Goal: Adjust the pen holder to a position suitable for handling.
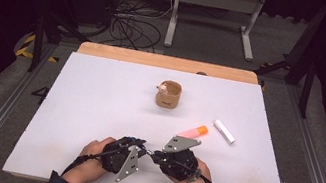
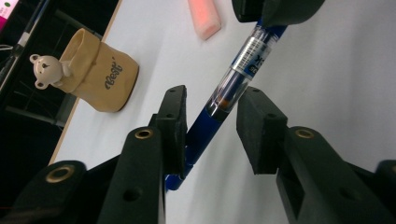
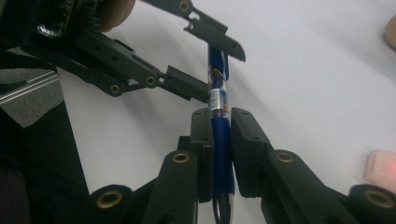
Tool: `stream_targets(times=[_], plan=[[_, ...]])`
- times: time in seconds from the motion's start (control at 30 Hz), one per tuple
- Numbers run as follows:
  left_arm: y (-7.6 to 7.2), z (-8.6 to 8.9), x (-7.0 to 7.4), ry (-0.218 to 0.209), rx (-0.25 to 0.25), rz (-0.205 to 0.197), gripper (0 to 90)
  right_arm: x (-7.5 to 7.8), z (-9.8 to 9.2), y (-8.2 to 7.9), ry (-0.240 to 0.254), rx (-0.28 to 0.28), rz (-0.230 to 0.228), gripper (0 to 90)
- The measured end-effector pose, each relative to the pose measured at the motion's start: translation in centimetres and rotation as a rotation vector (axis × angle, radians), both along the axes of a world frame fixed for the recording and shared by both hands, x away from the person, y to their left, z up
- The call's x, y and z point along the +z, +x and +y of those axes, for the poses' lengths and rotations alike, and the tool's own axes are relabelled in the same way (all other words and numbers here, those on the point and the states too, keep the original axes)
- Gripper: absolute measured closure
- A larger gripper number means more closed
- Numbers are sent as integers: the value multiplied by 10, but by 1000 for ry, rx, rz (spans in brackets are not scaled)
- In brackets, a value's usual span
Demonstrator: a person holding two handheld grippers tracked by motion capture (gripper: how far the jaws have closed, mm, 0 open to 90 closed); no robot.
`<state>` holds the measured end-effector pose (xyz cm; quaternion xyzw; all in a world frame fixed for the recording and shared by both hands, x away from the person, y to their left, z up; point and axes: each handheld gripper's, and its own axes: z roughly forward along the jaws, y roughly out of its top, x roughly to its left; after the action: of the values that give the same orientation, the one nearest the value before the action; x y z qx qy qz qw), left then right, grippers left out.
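Observation:
A blue pen (image 3: 219,140) with a clear middle section hangs above the white table (image 1: 96,110), near its front edge. My right gripper (image 3: 219,114) is shut on the pen's barrel, both pads pressed flat against it. My left gripper (image 2: 210,98) faces it from the other side with its jaws around the pen's (image 2: 243,60) other end. The pen runs slantwise between the left pads, close against one, with a narrow gap at the other. In the high view the two grippers meet tip to tip: left gripper (image 1: 143,149), right gripper (image 1: 156,155).
A tan cup (image 1: 169,94) with a small bear figure on its rim stands mid-table, also in the left gripper view as the cup (image 2: 100,74). An orange-pink marker (image 1: 194,130) and a white stick (image 1: 224,131) lie to the right. A wooden strip (image 1: 166,62) edges the far side.

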<state>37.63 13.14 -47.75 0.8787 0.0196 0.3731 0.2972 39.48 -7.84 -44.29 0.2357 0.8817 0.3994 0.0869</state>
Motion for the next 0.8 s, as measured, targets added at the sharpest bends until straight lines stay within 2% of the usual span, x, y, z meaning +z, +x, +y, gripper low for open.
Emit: stream_targets(times=[0.3, 0.33, 0.47, 0.5, 0.6, 0.63, 0.67, 0.73, 0.8], plan=[[0, -1, 0, 34, -29, 12, 730, 2, -2, 0, 14, 8, -8, 795], [-2, -1, 0, 47, -36, 21, 741, 3, -2, 0, 18, 8, -11, 791], [-2, -2, 0, 48, -50, 38, 767, 5, -4, 0, 26, 11, -13, 776], [-2, -1, 0, 33, -57, 54, 775, 5, -5, 0, 28, 11, -16, 767], [-2, -1, 0, 23, -65, 65, 787, 7, -8, 1, 43, 8, -17, 753], [-2, 0, 0, -4, -69, 75, 790, 8, -8, 1, 47, 8, -20, 746], [-2, 0, 0, -4, -69, 75, 793, 9, -9, 1, 53, 5, -27, 740], [-1, 1, 2, -39, -78, 89, 795, 10, -11, 1, 76, 3, -23, 739], [0, 4, 4, -59, -66, 96, 796, 12, -14, 2, 91, 5, -19, 734]])
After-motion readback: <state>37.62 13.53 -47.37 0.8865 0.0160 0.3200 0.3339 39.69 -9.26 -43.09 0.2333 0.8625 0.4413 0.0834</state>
